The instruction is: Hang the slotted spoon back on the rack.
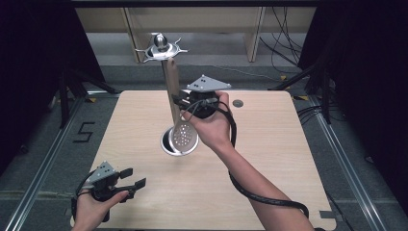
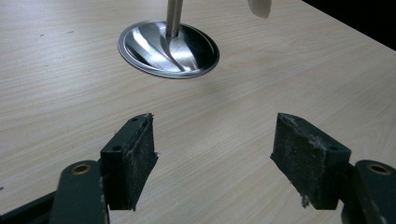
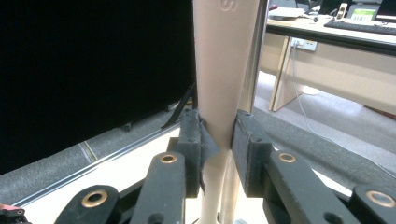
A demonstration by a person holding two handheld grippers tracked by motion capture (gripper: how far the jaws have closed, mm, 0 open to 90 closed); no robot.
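A metal utensil stand has its round base (image 1: 168, 144) at the middle of the table, and its pole rises to a hooked top (image 1: 161, 45). My right gripper (image 1: 179, 102) is shut on the beige handle (image 1: 170, 82) of a slotted spoon. The spoon is held upright against the pole, with its perforated head (image 1: 185, 134) low over the base. In the right gripper view both pads pinch the handle (image 3: 224, 70), and the pole (image 3: 258, 65) stands just behind it. My left gripper (image 1: 133, 178) rests open at the table's front left, pointing at the base (image 2: 168, 49) with nothing between its fingers (image 2: 133, 158).
The wooden table (image 1: 269, 159) has a small round grommet (image 1: 237, 103) at the back right. Dark curtains flank both sides. Cables lie on the floor at the back right. A tape mark shaped like a 5 (image 1: 84, 131) is on the floor to the left. A desk (image 3: 336, 32) stands farther off.
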